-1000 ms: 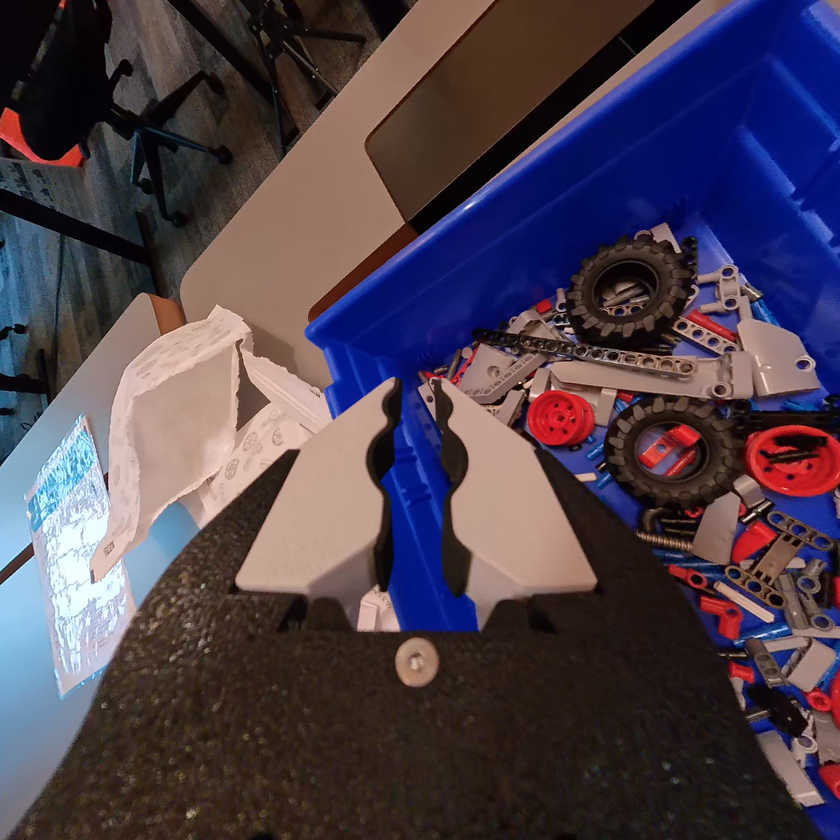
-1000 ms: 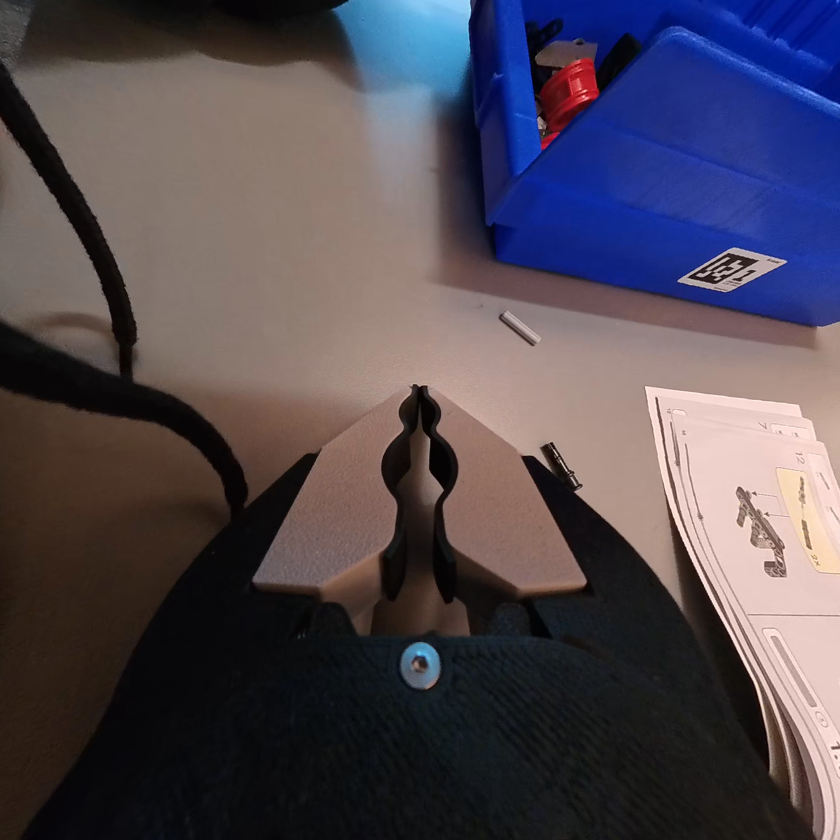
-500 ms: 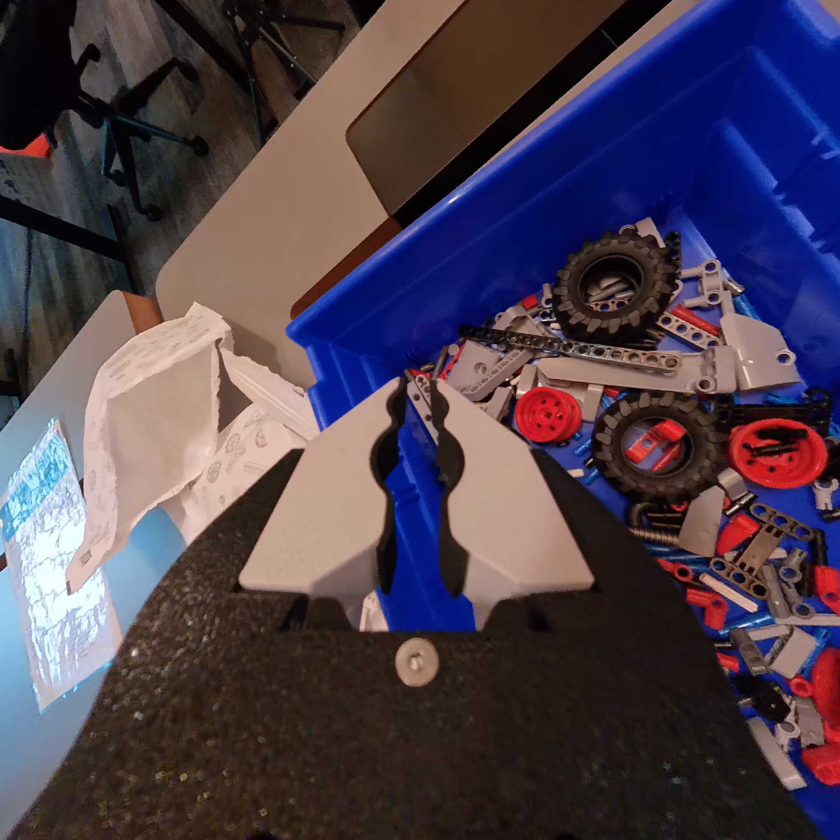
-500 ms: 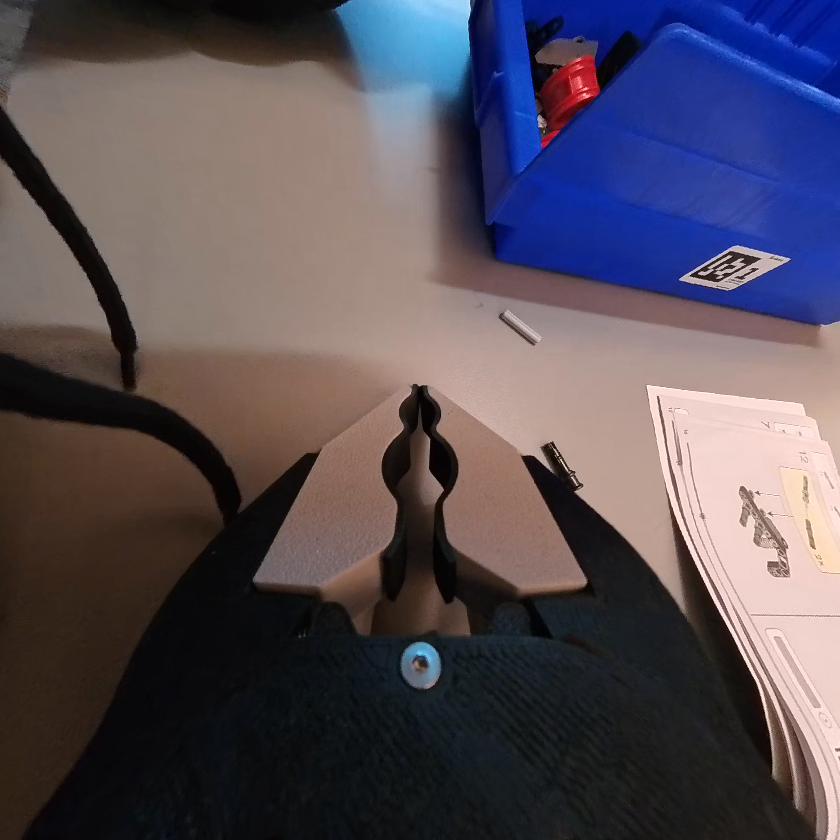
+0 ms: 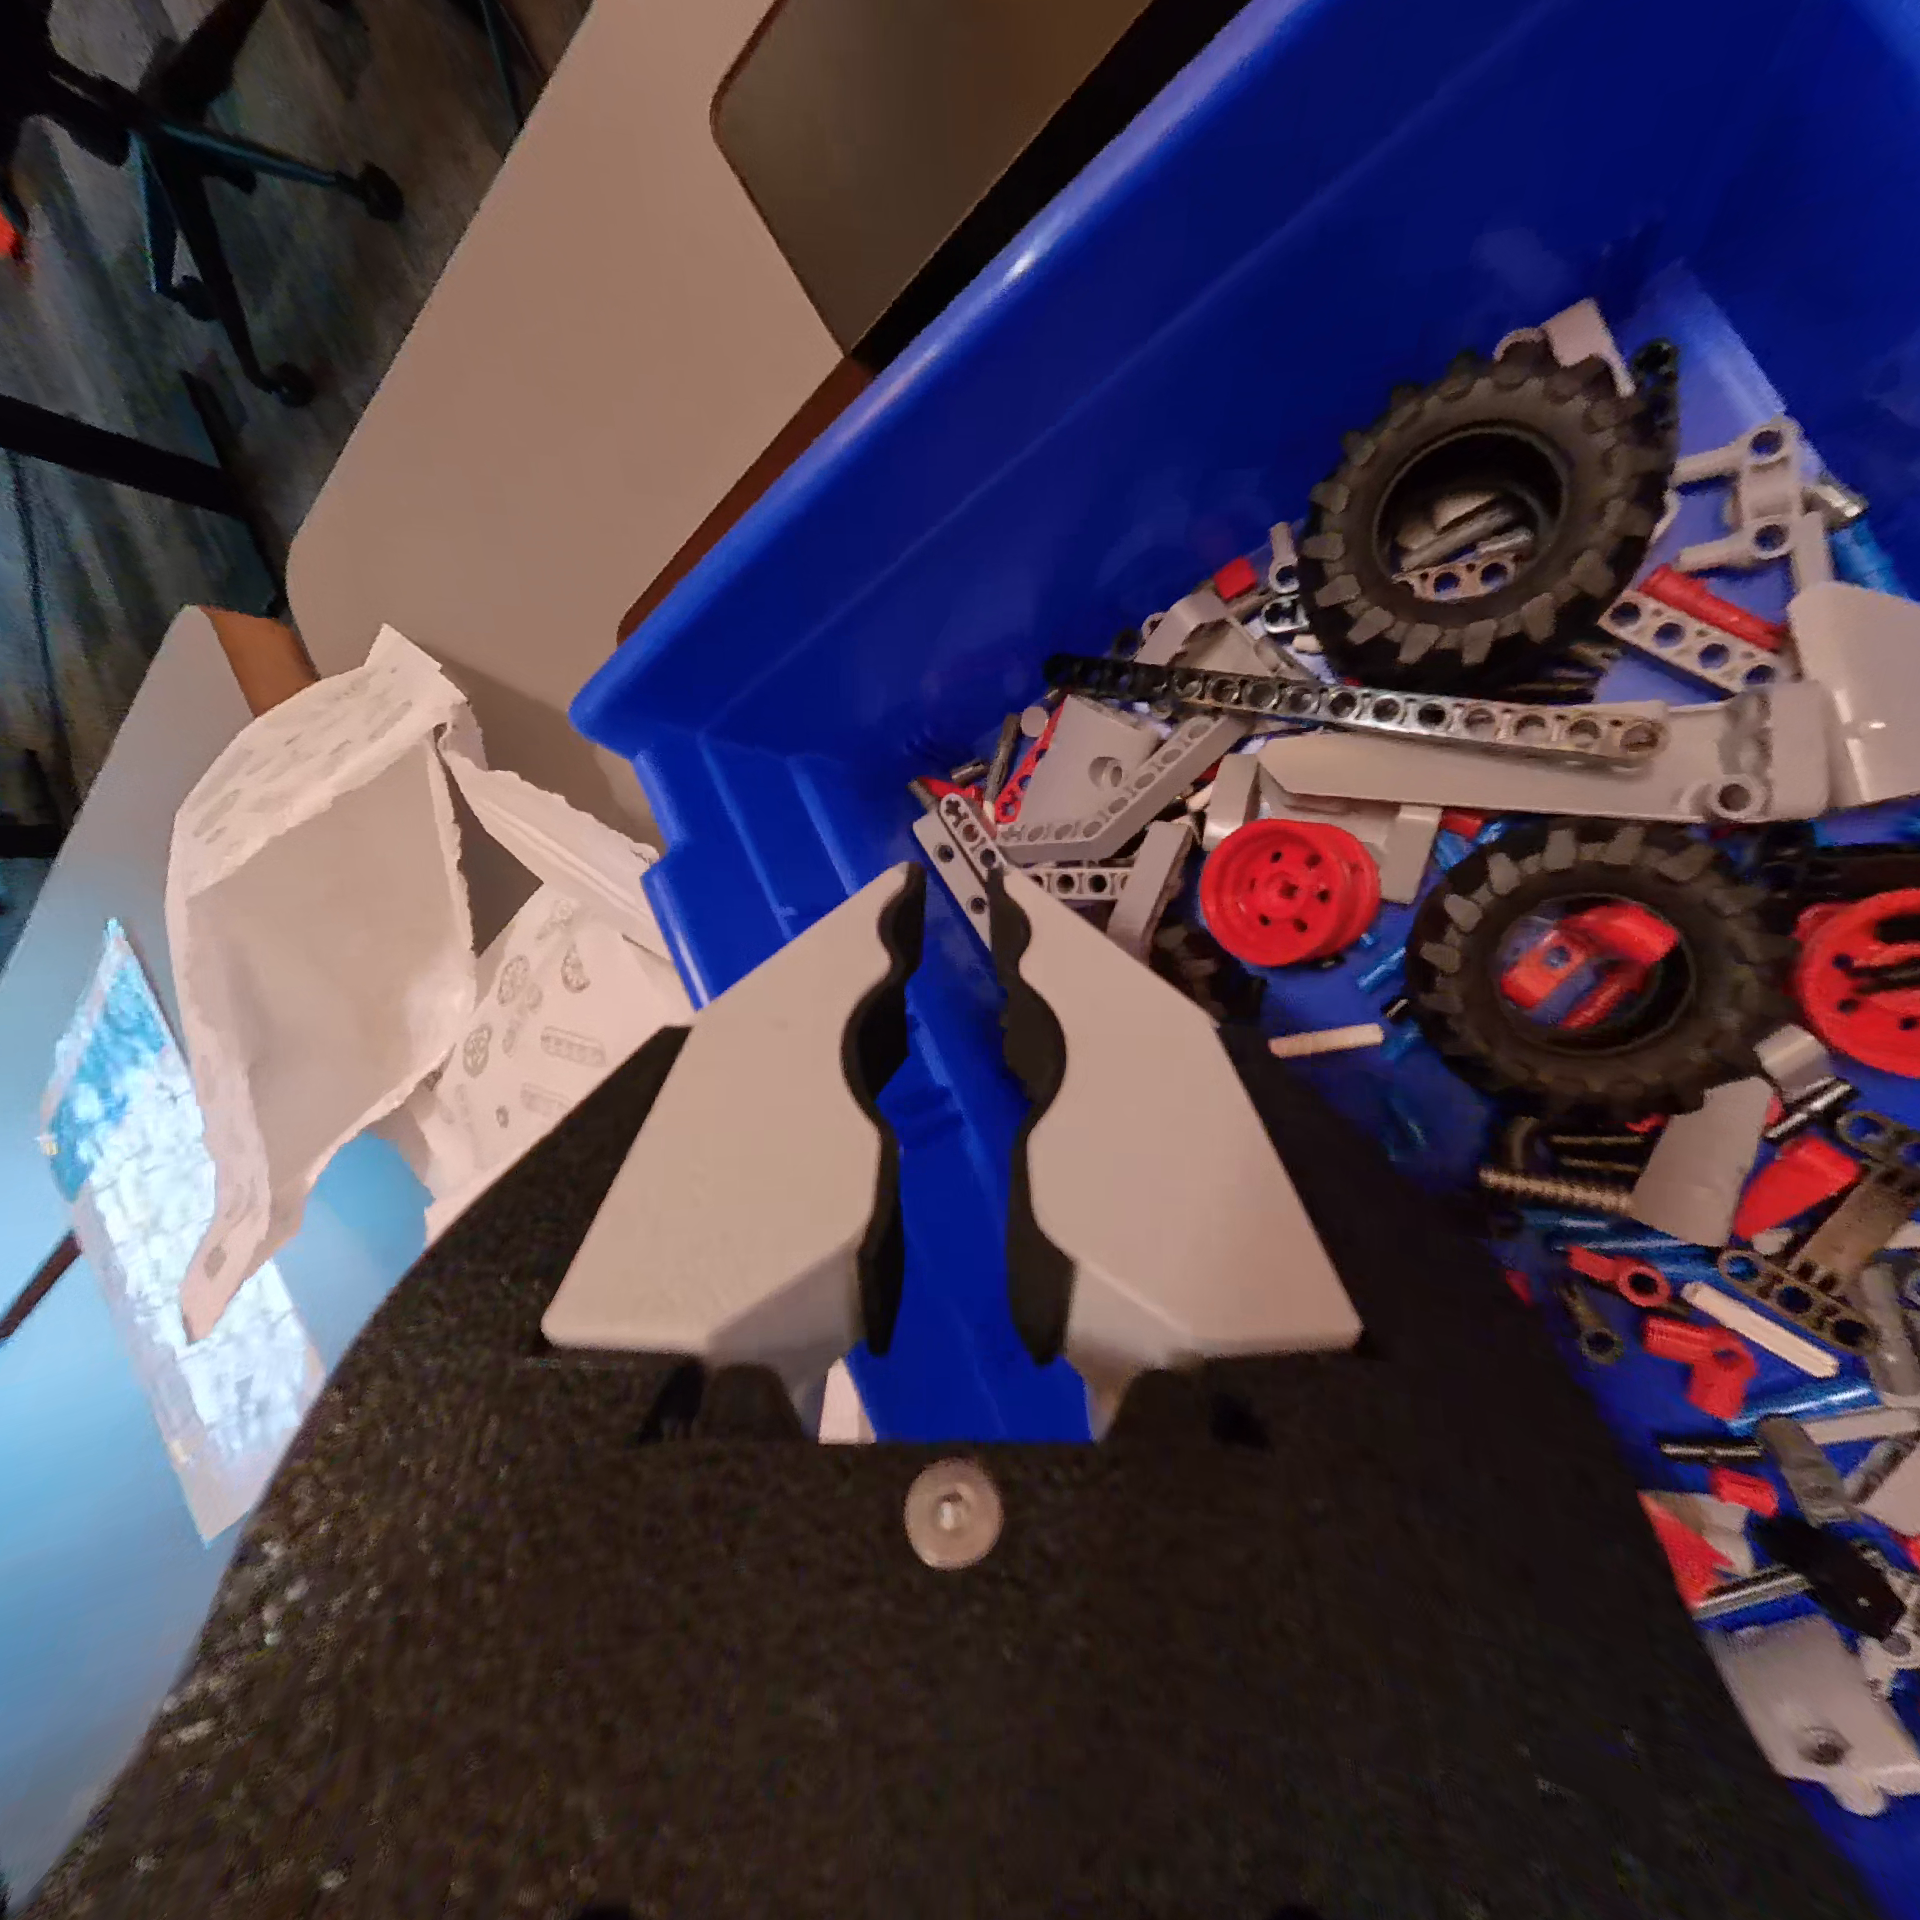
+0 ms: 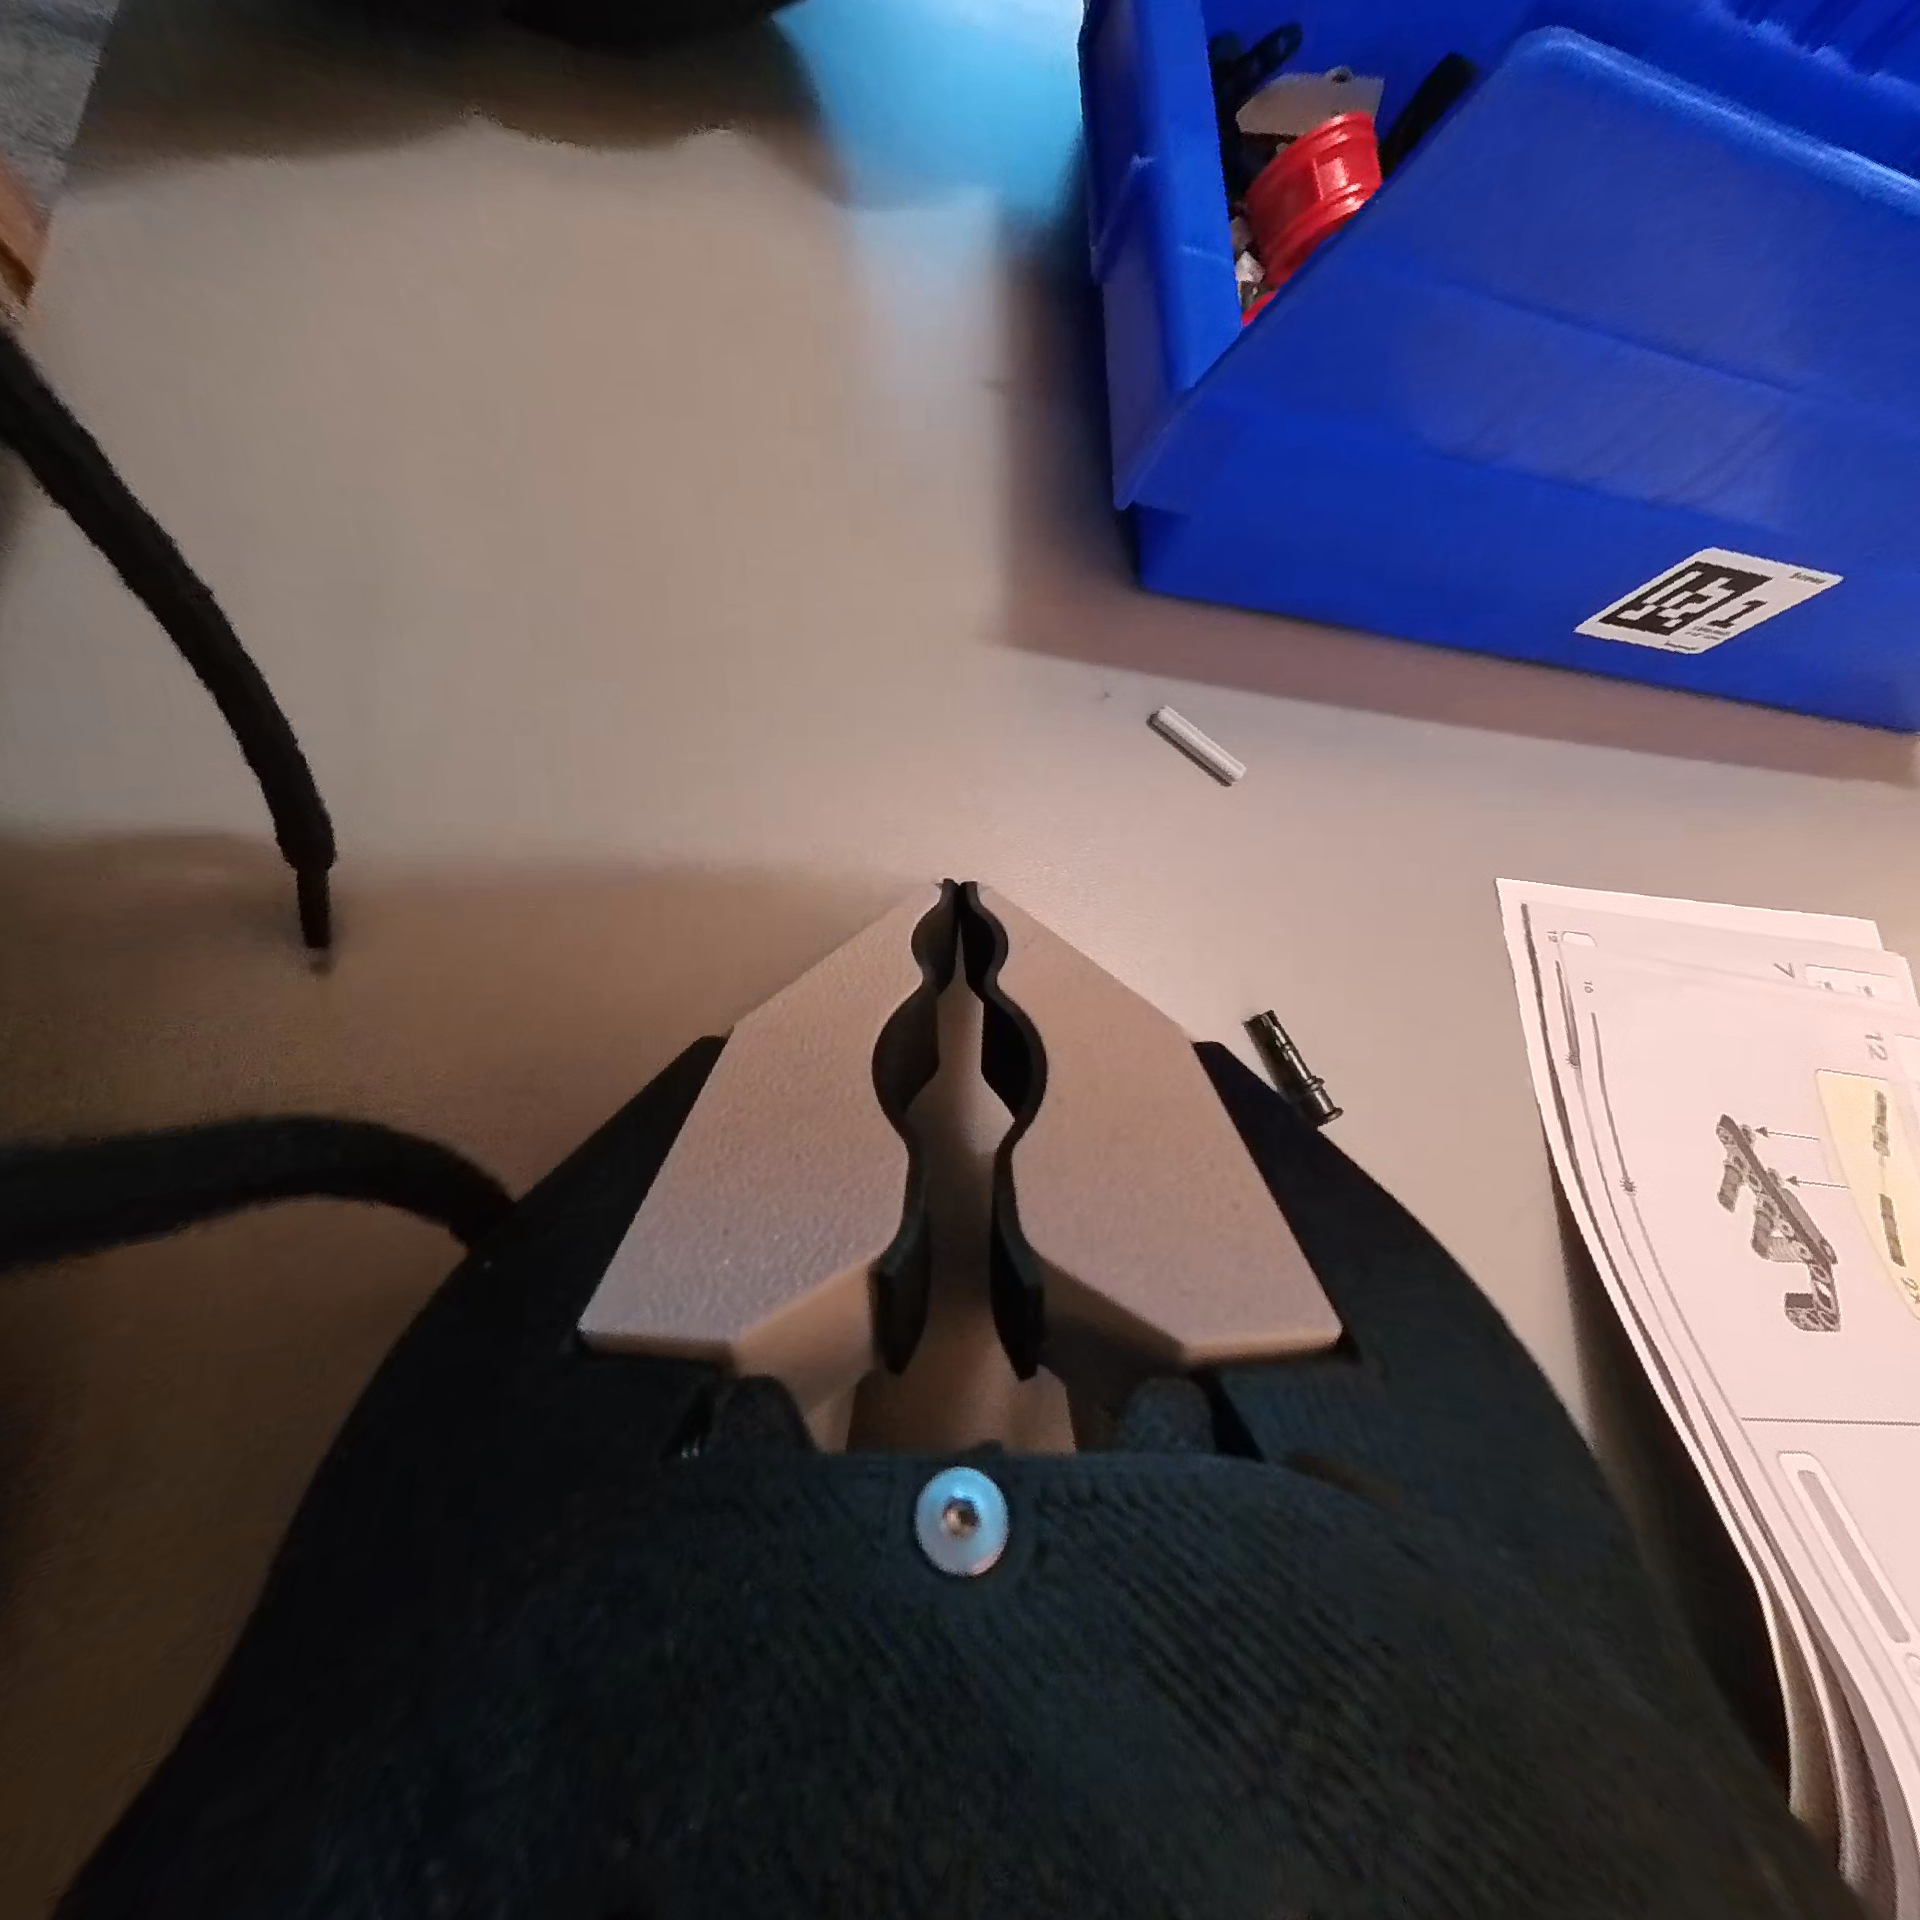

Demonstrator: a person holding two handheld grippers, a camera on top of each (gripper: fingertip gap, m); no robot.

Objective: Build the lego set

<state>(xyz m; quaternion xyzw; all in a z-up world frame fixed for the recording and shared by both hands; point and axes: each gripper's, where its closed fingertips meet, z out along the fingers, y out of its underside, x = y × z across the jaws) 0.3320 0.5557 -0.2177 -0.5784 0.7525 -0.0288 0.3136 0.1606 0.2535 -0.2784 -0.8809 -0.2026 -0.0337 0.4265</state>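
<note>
the left gripper (image 5: 954,896) hangs over the near corner of the blue bin (image 5: 1091,436), its jaws a little apart with nothing between them and the bin's rim showing through the gap. inside the bin lie the lego pieces in a heap: two black tyres (image 5: 1481,525), a small red wheel hub (image 5: 1288,902) just beyond the fingertips, a long black beam (image 5: 1351,712) and grey panels. torn white paper bags (image 5: 312,935) sit on the worktop (image 6: 520,468) left of the bin. over on the other side, the right gripper (image 6: 958,888) is low above the bare worktop, tips pressed together and holding nothing. a small grey axle (image 6: 1197,744) lies ahead of it, a black pin (image 6: 1291,1066) just to its right, and the instruction booklet (image 6: 1714,1195) lies open at the right edge.
</note>
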